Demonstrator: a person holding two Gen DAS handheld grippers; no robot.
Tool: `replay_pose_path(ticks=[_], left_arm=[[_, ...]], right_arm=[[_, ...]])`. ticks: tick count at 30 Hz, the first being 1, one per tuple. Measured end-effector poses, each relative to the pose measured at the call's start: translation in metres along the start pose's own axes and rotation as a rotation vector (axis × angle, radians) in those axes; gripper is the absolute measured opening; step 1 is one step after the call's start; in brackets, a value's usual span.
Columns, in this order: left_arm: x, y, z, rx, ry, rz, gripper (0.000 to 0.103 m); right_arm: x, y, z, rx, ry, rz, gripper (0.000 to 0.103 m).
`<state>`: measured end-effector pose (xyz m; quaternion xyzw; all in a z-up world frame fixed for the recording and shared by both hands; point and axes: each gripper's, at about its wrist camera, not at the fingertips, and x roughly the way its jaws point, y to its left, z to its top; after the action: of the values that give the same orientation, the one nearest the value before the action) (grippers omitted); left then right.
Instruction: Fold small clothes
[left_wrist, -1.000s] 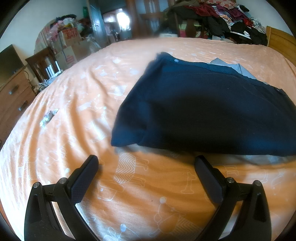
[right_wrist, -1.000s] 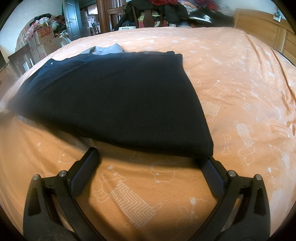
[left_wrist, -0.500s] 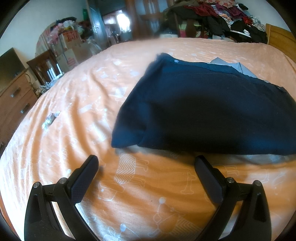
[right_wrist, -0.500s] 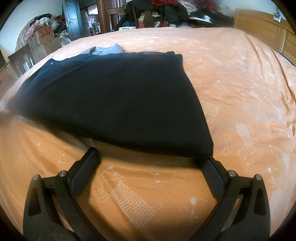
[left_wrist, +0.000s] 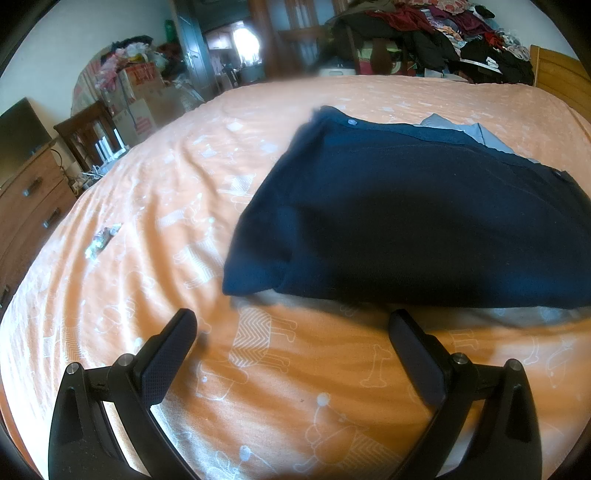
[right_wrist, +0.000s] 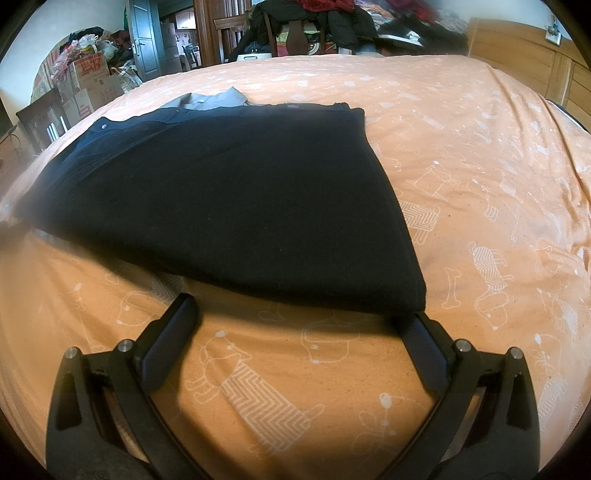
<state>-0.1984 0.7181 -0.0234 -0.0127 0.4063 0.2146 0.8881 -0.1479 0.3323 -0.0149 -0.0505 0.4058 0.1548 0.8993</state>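
While both claws hang low over the bed (left_wrist: 155, 206), a dark navy garment (left_wrist: 424, 221) lies flat on the orange sheet, folded over on itself. In the left wrist view it fills the centre and right of the frame, with a rounded folded corner at centre left and a pale grey piece (left_wrist: 465, 131) showing past its far edge at upper right. The left claw (left_wrist: 291, 325) stands wide at the bottom of the frame, holding nothing; both fingers sit just short of the garment's near edge, over bare sheet printed with white dog outlines. A small crumpled wrapper (left_wrist: 101, 238) lies on the sheet at left, well apart from the garment.

In the right wrist view the garment (right_wrist: 229, 206) spreads across the left and centre of the frame, narrowing toward a near corner at lower right. The right claw (right_wrist: 299, 306) is also wide and empty; its right finger tip meets that near corner, whether touching or just under it I cannot tell, and its left finger lies just short of the near edge. The grey piece (right_wrist: 210, 99) peeks out at the far edge, upper left.

Behind the bed, a clothes pile (left_wrist: 443, 40) fills the upper right, boxes (left_wrist: 140, 92) the upper left, and a dresser (left_wrist: 26, 199) the left edge.
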Motion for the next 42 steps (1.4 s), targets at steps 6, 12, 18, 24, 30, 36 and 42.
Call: replay_pose_path(ticks=[6, 12, 18, 24, 30, 36, 42], left_arm=[[0.0004, -0.0002, 0.0002, 0.001, -0.001, 0.001, 0.103], [0.0003, -0.0003, 0.0001, 0.002, -0.002, 0.004, 0.103], [0.0001, -0.0009, 0.0000, 0.004, -0.003, 0.007, 0.103], [0.0001, -0.0004, -0.0001, 0.006, -0.004, 0.009, 0.103], [-0.0010, -0.0029, -0.0006, 0.009, -0.008, 0.017, 0.103], [-0.0009, -0.0051, -0.0002, 0.015, -0.011, 0.024, 0.103], [-0.0016, -0.0065, -0.0001, 0.022, -0.015, 0.033, 0.103]], right_arm=[[-0.0001, 0.0004, -0.0001, 0.000, 0.000, 0.000, 0.103], [0.0000, 0.0004, -0.0003, 0.000, 0.000, 0.000, 0.103], [0.0000, 0.0005, -0.0004, 0.000, 0.000, 0.000, 0.103], [-0.0001, 0.0006, -0.0006, -0.001, -0.001, -0.001, 0.103], [-0.0002, 0.0009, -0.0006, -0.001, -0.001, -0.001, 0.103], [-0.0008, 0.0017, -0.0008, -0.003, 0.000, -0.002, 0.103], [-0.0012, 0.0020, -0.0010, -0.003, 0.000, -0.002, 0.103]])
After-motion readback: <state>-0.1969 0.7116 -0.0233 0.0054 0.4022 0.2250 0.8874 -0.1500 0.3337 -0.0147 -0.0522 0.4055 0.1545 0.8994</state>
